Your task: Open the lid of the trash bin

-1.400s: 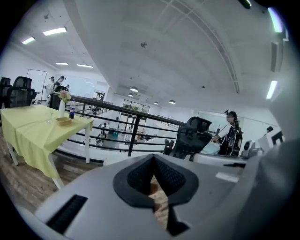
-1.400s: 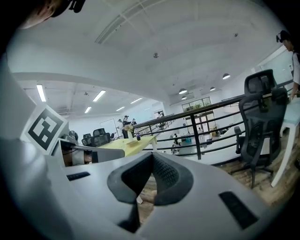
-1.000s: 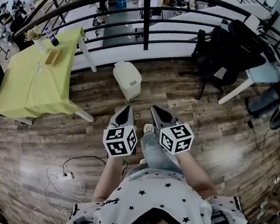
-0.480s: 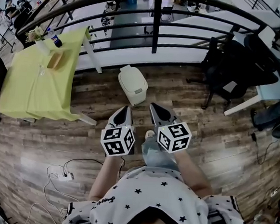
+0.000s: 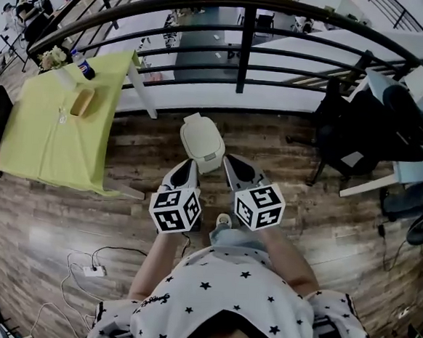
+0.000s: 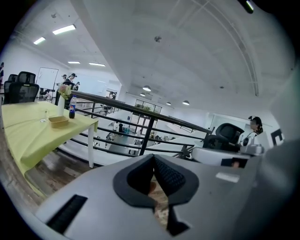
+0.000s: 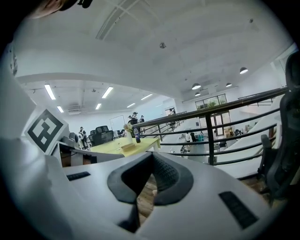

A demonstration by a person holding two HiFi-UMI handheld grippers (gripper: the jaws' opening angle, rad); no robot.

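While standing facing the trash bin (image 5: 209,159), holding the left tongs (image 5: 190,164) and the right tongs (image 5: 229,161) side by side just short of its lid (image 5: 200,135), both pinched shut on nothing, probably lining up to lift that lid, not yet raised. Resting on plank floor (image 5: 325,210) beside a black railing (image 5: 242,54), with a yellow-clothed counter (image 5: 43,133) sitting well off left.

— Where is the trash bin (image 5: 202,148)?
— Near twelve o'clock in the head view, a touch left of centre, standing upright on the wooden floor (image 5: 272,144).
— What does it look like?
— Small and cream-white with rounded corners, seen from above.
— And the lid (image 5: 201,137)?
— Down, sitting closed on the body. A small pale tab sticks out at the bin's far end, on its twelve o'clock side.
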